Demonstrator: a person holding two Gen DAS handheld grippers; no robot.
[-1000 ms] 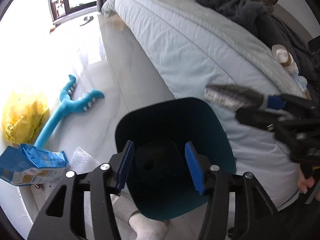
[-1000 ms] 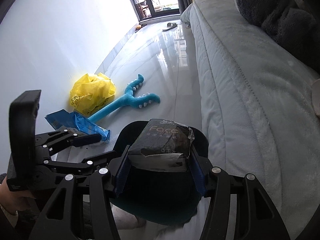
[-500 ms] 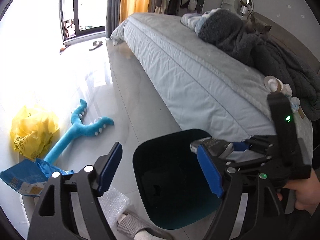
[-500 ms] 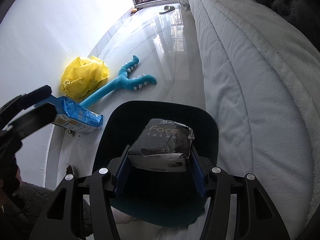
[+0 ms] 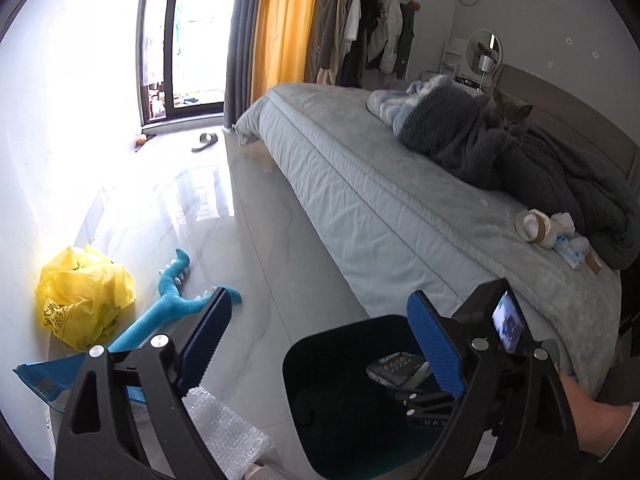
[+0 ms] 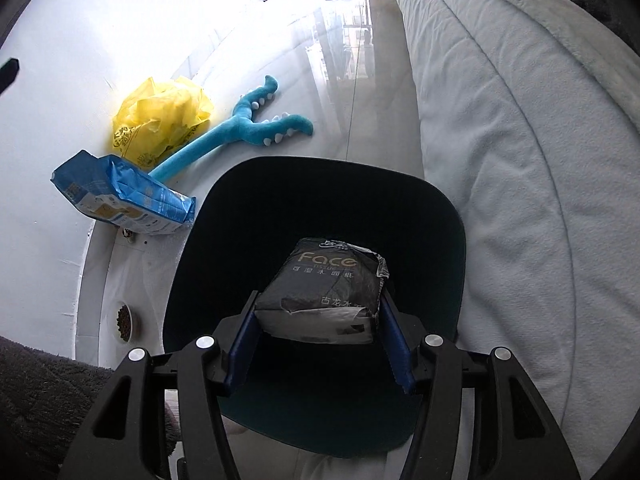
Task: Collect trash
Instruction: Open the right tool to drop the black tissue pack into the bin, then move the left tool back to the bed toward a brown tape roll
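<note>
Right wrist view: right gripper (image 6: 318,344), its 2 blue pads (image 6: 240,354) set on the sides of a dark tissue pack (image 6: 334,292); jaws have just been easing apart, with the pack between them and the pads apparently in contact. Pack hangs over the mouth of the dark bin (image 6: 316,208). Judged light, soft and crushable, the film slippery and torn at the near end; best held across the short sides, as now.

Left wrist view: left gripper (image 5: 320,340), jaws just opened wide, nothing between them.

Floor: glossy pale tile, likely slick. Left of bin: blue bag (image 6: 120,196), yellow plastic bag (image 6: 160,120), teal plush toy (image 6: 240,128), bubble wrap (image 5: 224,436), small bowl of pellets (image 6: 124,322).

Right: bed (image 5: 380,208) with grey blanket, tape roll (image 5: 532,226), cat (image 5: 508,114). Far: window, yellow curtain, slipper.
</note>
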